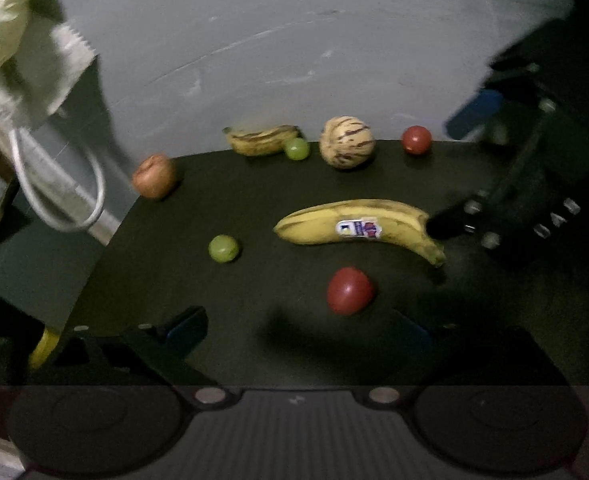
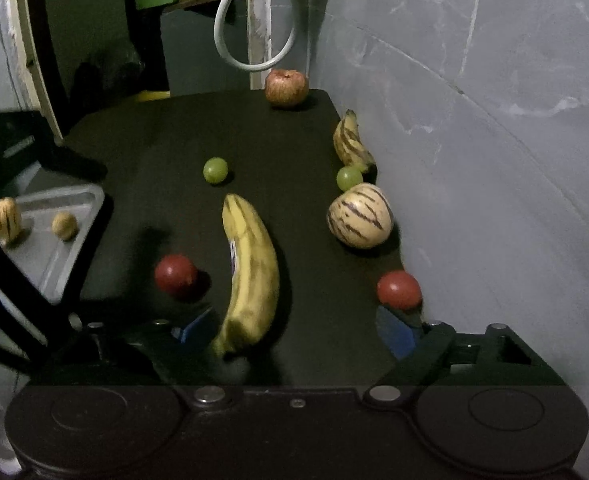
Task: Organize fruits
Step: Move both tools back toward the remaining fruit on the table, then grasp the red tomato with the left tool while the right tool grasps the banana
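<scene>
- Right gripper point(image 2: 298, 332), low in the right wrist view, stands with its blue-padded fingers point(image 2: 394, 334) spread wide; the stem end of the large banana point(image 2: 250, 276) lies between them, just beside the left pad, with nothing clamped.
- Left gripper point(image 1: 294, 332), at the bottom of the left wrist view, is likewise released, its fingers apart over bare dark table point(image 1: 374, 184) with no fruit between them.
- Just beyond the left gripper, right of centre, sits a red tomato point(image 1: 350, 290); above it lies the stickered banana, its stem end beside the right gripper's dark fingertip at the frame's right.
- A green grape point(image 1: 223, 248) rests left of centre, well apart from the banana.
- At lower left of the right wrist view, a grey tray point(image 2: 54, 264) holds a small striped fruit point(image 2: 8, 220) and a small round brown one point(image 2: 64, 225).
- Along the table's far edge in the left wrist view, left to right: an apple point(image 1: 154, 176), a small spotted banana point(image 1: 260, 140) touching a second grape point(image 1: 296, 149), a striped melon point(image 1: 346, 142) and a second tomato point(image 1: 416, 139).
- A paper bag point(image 1: 34, 80) with white cord handles hangs at upper left; a grey wall point(image 1: 294, 40) backs the table.
</scene>
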### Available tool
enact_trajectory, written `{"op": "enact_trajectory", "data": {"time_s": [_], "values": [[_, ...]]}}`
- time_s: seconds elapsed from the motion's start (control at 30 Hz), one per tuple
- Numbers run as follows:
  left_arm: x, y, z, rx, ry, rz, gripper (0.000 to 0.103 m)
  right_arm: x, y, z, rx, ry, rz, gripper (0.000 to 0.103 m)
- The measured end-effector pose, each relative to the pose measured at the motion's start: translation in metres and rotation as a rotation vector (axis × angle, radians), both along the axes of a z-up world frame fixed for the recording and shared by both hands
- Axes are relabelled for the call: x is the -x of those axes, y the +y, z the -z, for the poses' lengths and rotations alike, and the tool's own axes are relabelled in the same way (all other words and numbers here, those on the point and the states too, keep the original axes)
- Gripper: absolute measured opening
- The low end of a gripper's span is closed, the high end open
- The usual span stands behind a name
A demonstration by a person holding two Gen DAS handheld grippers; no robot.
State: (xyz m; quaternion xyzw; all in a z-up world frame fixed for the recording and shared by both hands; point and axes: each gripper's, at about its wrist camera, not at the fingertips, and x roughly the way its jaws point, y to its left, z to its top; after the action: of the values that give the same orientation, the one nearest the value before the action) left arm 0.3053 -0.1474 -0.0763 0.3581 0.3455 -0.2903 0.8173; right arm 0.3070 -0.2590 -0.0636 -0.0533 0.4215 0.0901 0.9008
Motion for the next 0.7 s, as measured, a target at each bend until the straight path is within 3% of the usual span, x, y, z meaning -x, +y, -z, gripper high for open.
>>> {"op": "enact_trajectory", "data": {"time_s": [0.37,0.7], "values": [[-0.008,-0.008,0.021,0.003,0.022,0.089,0.077,-0.025,0.010,0.013,-0.021,0.051,-0.038,0.064],[-0.012,-0.014,0.030,0.013,0.034,0.133,0.052,-0.039,0.012,0.018,-0.044,0.088,-0.067,0.055]]}}
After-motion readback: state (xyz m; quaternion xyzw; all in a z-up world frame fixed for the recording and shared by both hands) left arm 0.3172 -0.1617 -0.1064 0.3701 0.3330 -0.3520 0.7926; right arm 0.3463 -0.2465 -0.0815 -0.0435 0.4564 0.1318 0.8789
